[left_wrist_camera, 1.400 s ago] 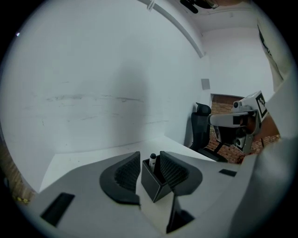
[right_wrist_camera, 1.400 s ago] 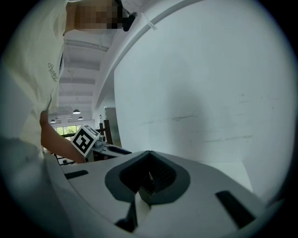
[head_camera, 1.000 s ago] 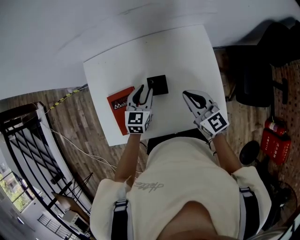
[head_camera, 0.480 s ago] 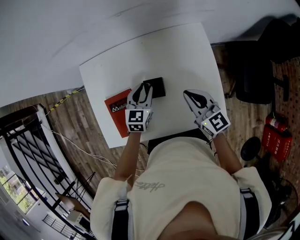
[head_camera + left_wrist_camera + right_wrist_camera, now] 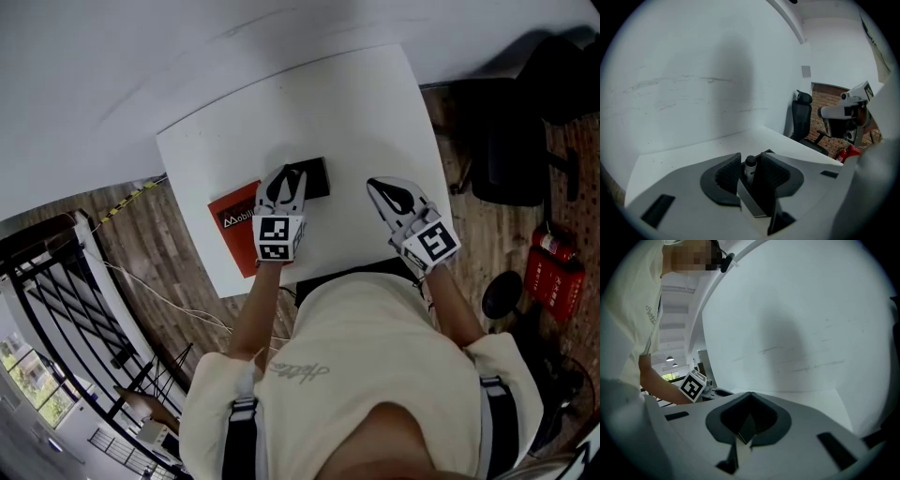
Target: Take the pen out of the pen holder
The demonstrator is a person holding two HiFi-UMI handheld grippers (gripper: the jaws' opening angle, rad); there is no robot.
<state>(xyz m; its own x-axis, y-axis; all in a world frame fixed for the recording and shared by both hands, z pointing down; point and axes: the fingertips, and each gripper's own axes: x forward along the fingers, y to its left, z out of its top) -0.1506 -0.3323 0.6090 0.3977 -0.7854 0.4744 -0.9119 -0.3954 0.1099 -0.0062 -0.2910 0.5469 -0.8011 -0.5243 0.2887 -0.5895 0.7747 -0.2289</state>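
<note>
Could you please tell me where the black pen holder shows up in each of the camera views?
Head view: the pen holder sits near the table's middle, partly covered by the left gripper.
Left gripper view: only its dark corner peeks out just beyond the jaws, low centre.
Right gripper view: not in it.
Shared landmark: the white table, seen in all three.
</note>
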